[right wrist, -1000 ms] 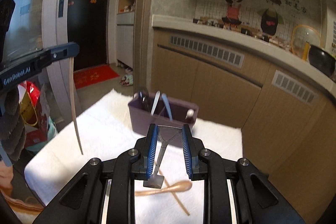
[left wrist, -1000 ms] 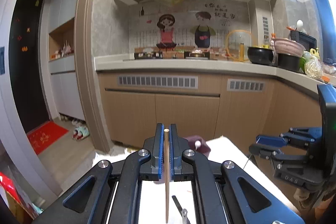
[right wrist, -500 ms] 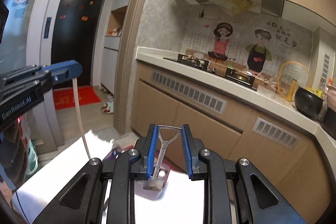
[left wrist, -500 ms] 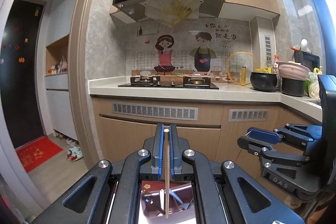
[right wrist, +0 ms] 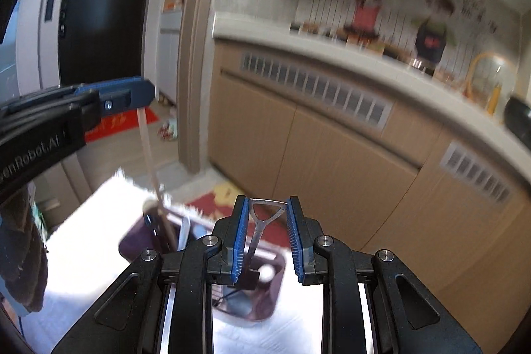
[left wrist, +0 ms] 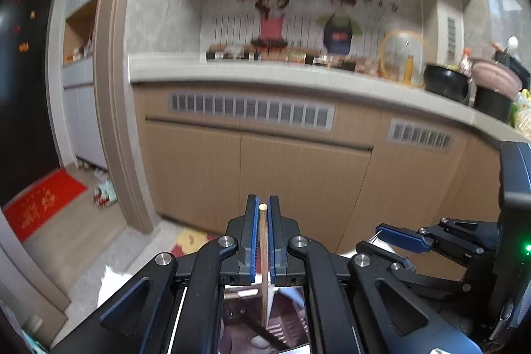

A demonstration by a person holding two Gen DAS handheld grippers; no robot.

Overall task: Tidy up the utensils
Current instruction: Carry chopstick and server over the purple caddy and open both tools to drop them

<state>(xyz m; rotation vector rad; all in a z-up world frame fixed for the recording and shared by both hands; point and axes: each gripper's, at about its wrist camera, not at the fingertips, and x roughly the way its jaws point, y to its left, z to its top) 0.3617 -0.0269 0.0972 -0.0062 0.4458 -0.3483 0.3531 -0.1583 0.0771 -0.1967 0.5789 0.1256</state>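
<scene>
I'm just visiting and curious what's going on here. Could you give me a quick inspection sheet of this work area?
Surface: white cloth covers the table.
Job's things: purple utensil box on the cloth, already holding some utensils; wooden chopstick; metal peeler.
Clutter: nothing seen on the cloth.
Grippers: left gripper shut on the chopstick, its tip lowered into the box; right gripper grips the peeler's handle over the box.
Cables: nothing seen.
Surroundings: kitchen counter, cabinets, black pot, red doormat.

A white cloth [right wrist: 89, 241] covers the table under both claws. On it, just below and ahead of the right claw [right wrist: 267, 238], stands a purple utensil box [right wrist: 265, 297].
</scene>
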